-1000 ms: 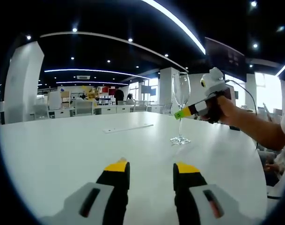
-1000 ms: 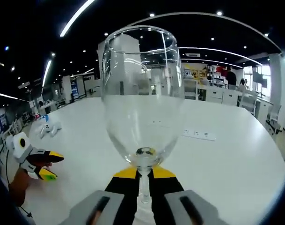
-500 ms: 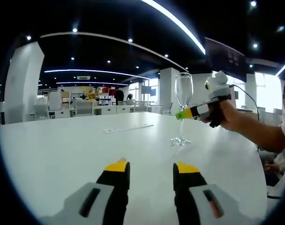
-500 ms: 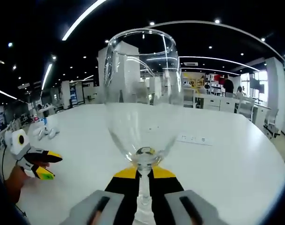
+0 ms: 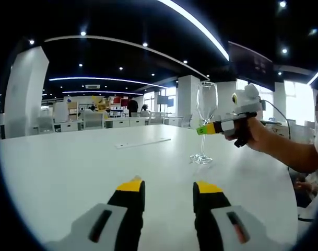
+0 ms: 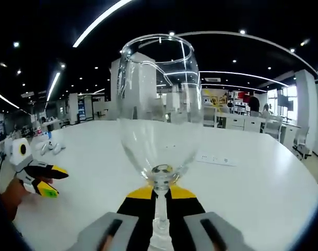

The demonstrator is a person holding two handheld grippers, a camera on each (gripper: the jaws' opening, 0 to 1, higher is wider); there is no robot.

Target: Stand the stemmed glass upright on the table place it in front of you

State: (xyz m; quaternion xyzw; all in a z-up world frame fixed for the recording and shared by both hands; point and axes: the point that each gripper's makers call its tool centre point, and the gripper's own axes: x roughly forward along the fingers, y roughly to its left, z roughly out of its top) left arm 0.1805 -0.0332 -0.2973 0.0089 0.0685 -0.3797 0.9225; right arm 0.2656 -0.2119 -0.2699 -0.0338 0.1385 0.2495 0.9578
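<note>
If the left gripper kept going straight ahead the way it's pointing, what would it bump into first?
Probably nothing soon. The left gripper points across bare white table. The stemmed glass, held by the right gripper, stands off to the right of that line, though depth is hard to judge.

The stemmed glass [image 5: 205, 120] is clear, empty and upright, its round foot resting on the white bench [image 5: 70, 167]. Its tall, narrow bowl rises from a thin stem. In the right gripper view the stemmed glass [image 6: 157, 125] has its stem clamped between yellow-tipped tongs [image 6: 160, 194].
</note>
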